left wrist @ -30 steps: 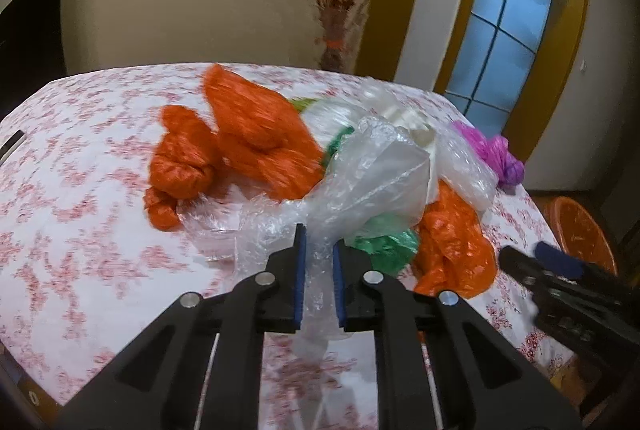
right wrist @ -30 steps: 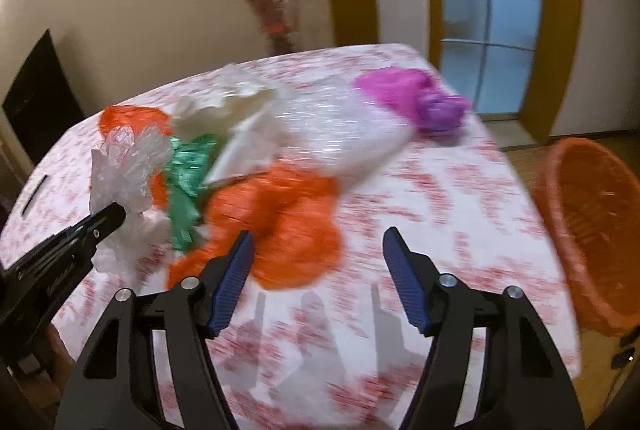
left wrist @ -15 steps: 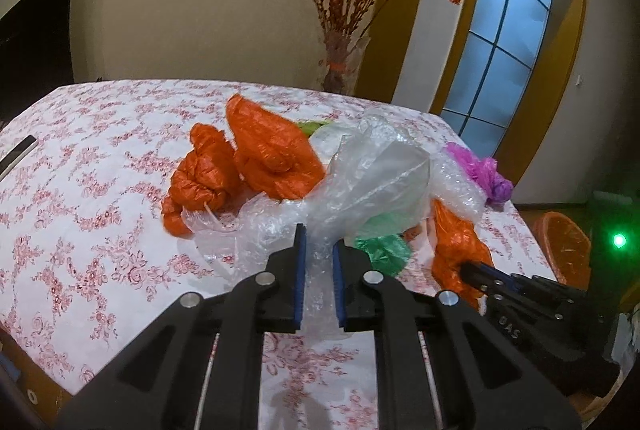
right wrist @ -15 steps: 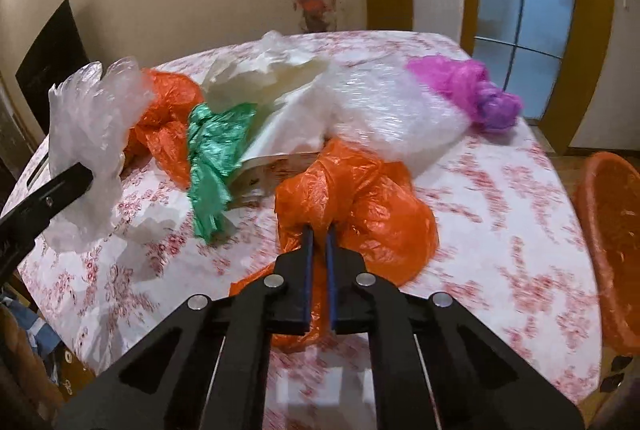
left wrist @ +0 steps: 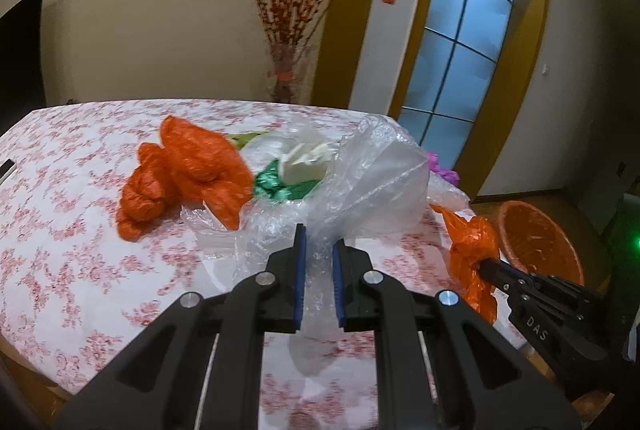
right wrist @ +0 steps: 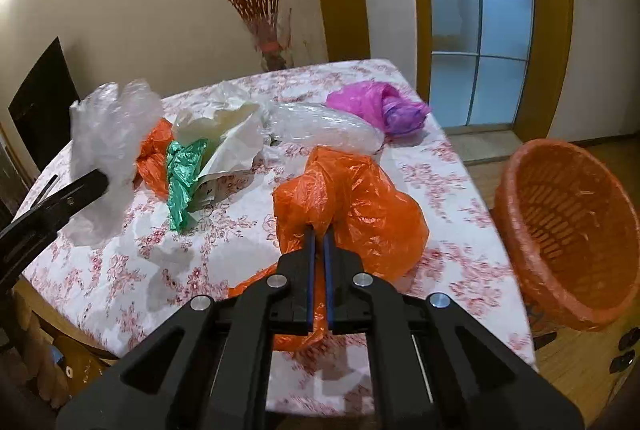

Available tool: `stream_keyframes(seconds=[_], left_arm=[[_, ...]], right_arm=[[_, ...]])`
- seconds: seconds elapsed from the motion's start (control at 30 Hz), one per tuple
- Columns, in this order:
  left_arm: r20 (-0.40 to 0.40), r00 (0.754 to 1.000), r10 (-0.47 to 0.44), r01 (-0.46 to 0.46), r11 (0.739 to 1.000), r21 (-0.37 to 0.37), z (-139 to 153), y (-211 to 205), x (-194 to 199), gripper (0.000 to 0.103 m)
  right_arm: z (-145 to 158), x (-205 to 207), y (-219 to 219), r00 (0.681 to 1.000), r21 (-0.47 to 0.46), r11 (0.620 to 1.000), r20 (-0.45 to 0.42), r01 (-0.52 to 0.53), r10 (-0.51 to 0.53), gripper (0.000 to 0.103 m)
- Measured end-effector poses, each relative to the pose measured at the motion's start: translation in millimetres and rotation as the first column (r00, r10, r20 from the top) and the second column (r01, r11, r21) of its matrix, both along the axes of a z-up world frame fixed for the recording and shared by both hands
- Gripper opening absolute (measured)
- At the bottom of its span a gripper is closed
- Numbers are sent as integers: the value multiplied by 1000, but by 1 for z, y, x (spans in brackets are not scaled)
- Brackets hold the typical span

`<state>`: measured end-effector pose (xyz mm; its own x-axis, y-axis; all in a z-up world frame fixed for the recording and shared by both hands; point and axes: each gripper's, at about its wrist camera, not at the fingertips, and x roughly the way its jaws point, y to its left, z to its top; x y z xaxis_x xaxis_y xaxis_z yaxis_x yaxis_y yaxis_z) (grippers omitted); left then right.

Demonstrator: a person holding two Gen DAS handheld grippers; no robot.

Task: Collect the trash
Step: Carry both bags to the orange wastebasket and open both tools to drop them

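- While the left gripper clamps a clear plastic bag, that bag billows up just beyond its fingertips, lifted off the floral tablecloth.
- Beyond and left of that claw, a crumpled orange bag lies on the cloth, a green bag just beside it.
- Over on the right, the right gripper is closed tight on another orange bag, which bunches just ahead of its pads.
- Far right of that claw: the orange basket, off the table's edge.
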<state>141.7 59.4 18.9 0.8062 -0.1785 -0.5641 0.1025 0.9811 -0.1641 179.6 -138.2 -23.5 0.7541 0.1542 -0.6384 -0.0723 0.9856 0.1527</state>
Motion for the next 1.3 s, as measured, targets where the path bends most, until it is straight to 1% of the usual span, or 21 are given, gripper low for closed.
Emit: stream_keyframes(seconds=[0.17, 0.27, 0.37, 0.57, 0.77, 0.97, 1.07, 1.1, 1.3], left_arm=[[12, 999, -38, 38, 999, -9, 7, -18, -3, 13], [13, 999, -50, 50, 999, -18, 9, -23, -2, 13], [15, 998, -64, 65, 998, -23, 12, -30, -2, 13], [34, 992, -119, 120, 993, -24, 21, -54, 0, 13], [50, 976, -212, 213, 976, -35, 30, -94, 7, 13], [52, 942, -331, 334, 940, -63, 35, -153, 18, 13], [47, 918, -394, 397, 915, -73, 36, -187, 26, 13], [44, 906, -422, 424, 903, -76, 35, -202, 30, 13], [21, 859, -512, 512, 854, -95, 26, -266, 46, 13]], right_arm=[[8, -12, -10, 1000, 19, 1000, 19, -13, 12, 4], [11, -18, -12, 999, 5, 1000, 27, -16, 16, 4], [17, -26, -19, 999, -1, 1000, 47, 2, -2, 4], [24, -29, -53, 991, -25, 994, 88, 103, -101, 4], [24, -31, -104, 967, -25, 972, 102, 235, -231, 4], [21, -34, -160, 929, -16, 933, 100, 359, -356, 4], [17, -35, -186, 910, -5, 914, 93, 406, -404, 4], [15, -36, -194, 904, -3, 907, 91, 420, -418, 4], [5, -34, -231, 881, 1, 884, 76, 468, -467, 4]])
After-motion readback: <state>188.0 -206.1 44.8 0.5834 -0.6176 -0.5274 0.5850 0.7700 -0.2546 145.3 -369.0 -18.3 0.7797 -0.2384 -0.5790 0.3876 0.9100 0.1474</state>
